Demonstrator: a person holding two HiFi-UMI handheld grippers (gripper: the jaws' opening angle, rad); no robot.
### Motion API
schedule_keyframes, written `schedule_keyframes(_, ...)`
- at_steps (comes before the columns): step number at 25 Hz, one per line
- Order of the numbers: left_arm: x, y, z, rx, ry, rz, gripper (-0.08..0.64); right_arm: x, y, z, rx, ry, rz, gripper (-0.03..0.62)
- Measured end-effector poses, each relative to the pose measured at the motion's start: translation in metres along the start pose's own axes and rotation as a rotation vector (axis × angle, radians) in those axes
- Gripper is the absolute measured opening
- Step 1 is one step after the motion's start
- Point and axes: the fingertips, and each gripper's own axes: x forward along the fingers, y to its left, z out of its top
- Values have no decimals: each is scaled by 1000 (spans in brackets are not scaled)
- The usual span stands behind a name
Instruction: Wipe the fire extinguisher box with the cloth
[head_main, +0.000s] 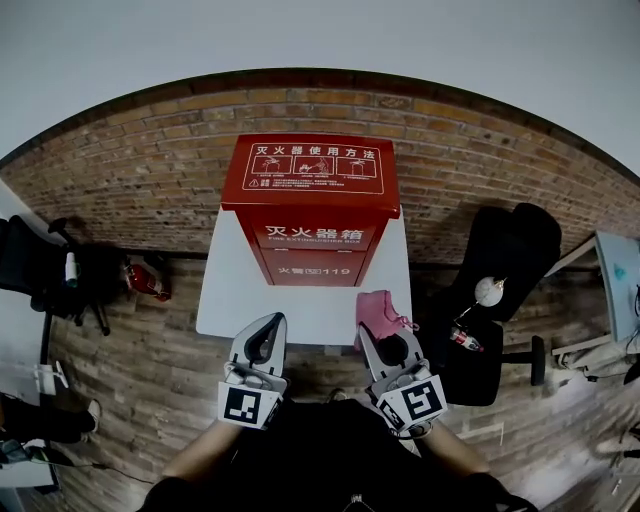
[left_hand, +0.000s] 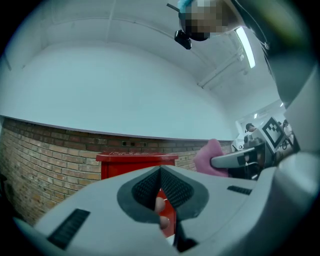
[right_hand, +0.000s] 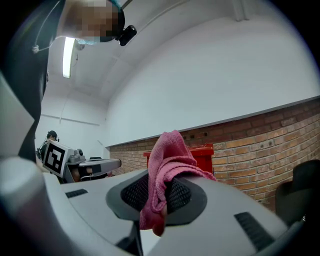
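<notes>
At table edge, right claw clamps cloth, red box beyond

One camera above, two low
Head view looks steeply down on the counter; both gripper views face the wall along their jaws; all share the box

Bright, even light from a ceiling tube, edges fisheye-curved
</notes>
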Motion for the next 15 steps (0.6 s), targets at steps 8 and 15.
schedule_keyframes(8, 18, 73, -7, -39, -3, -149, 32, 51, 19, 1, 29, -7, -187, 74)
schedule_keyframes(15, 24, 138, -6, -57, -6, -298, 32, 96, 48, 8, 53, -29, -372, 74)
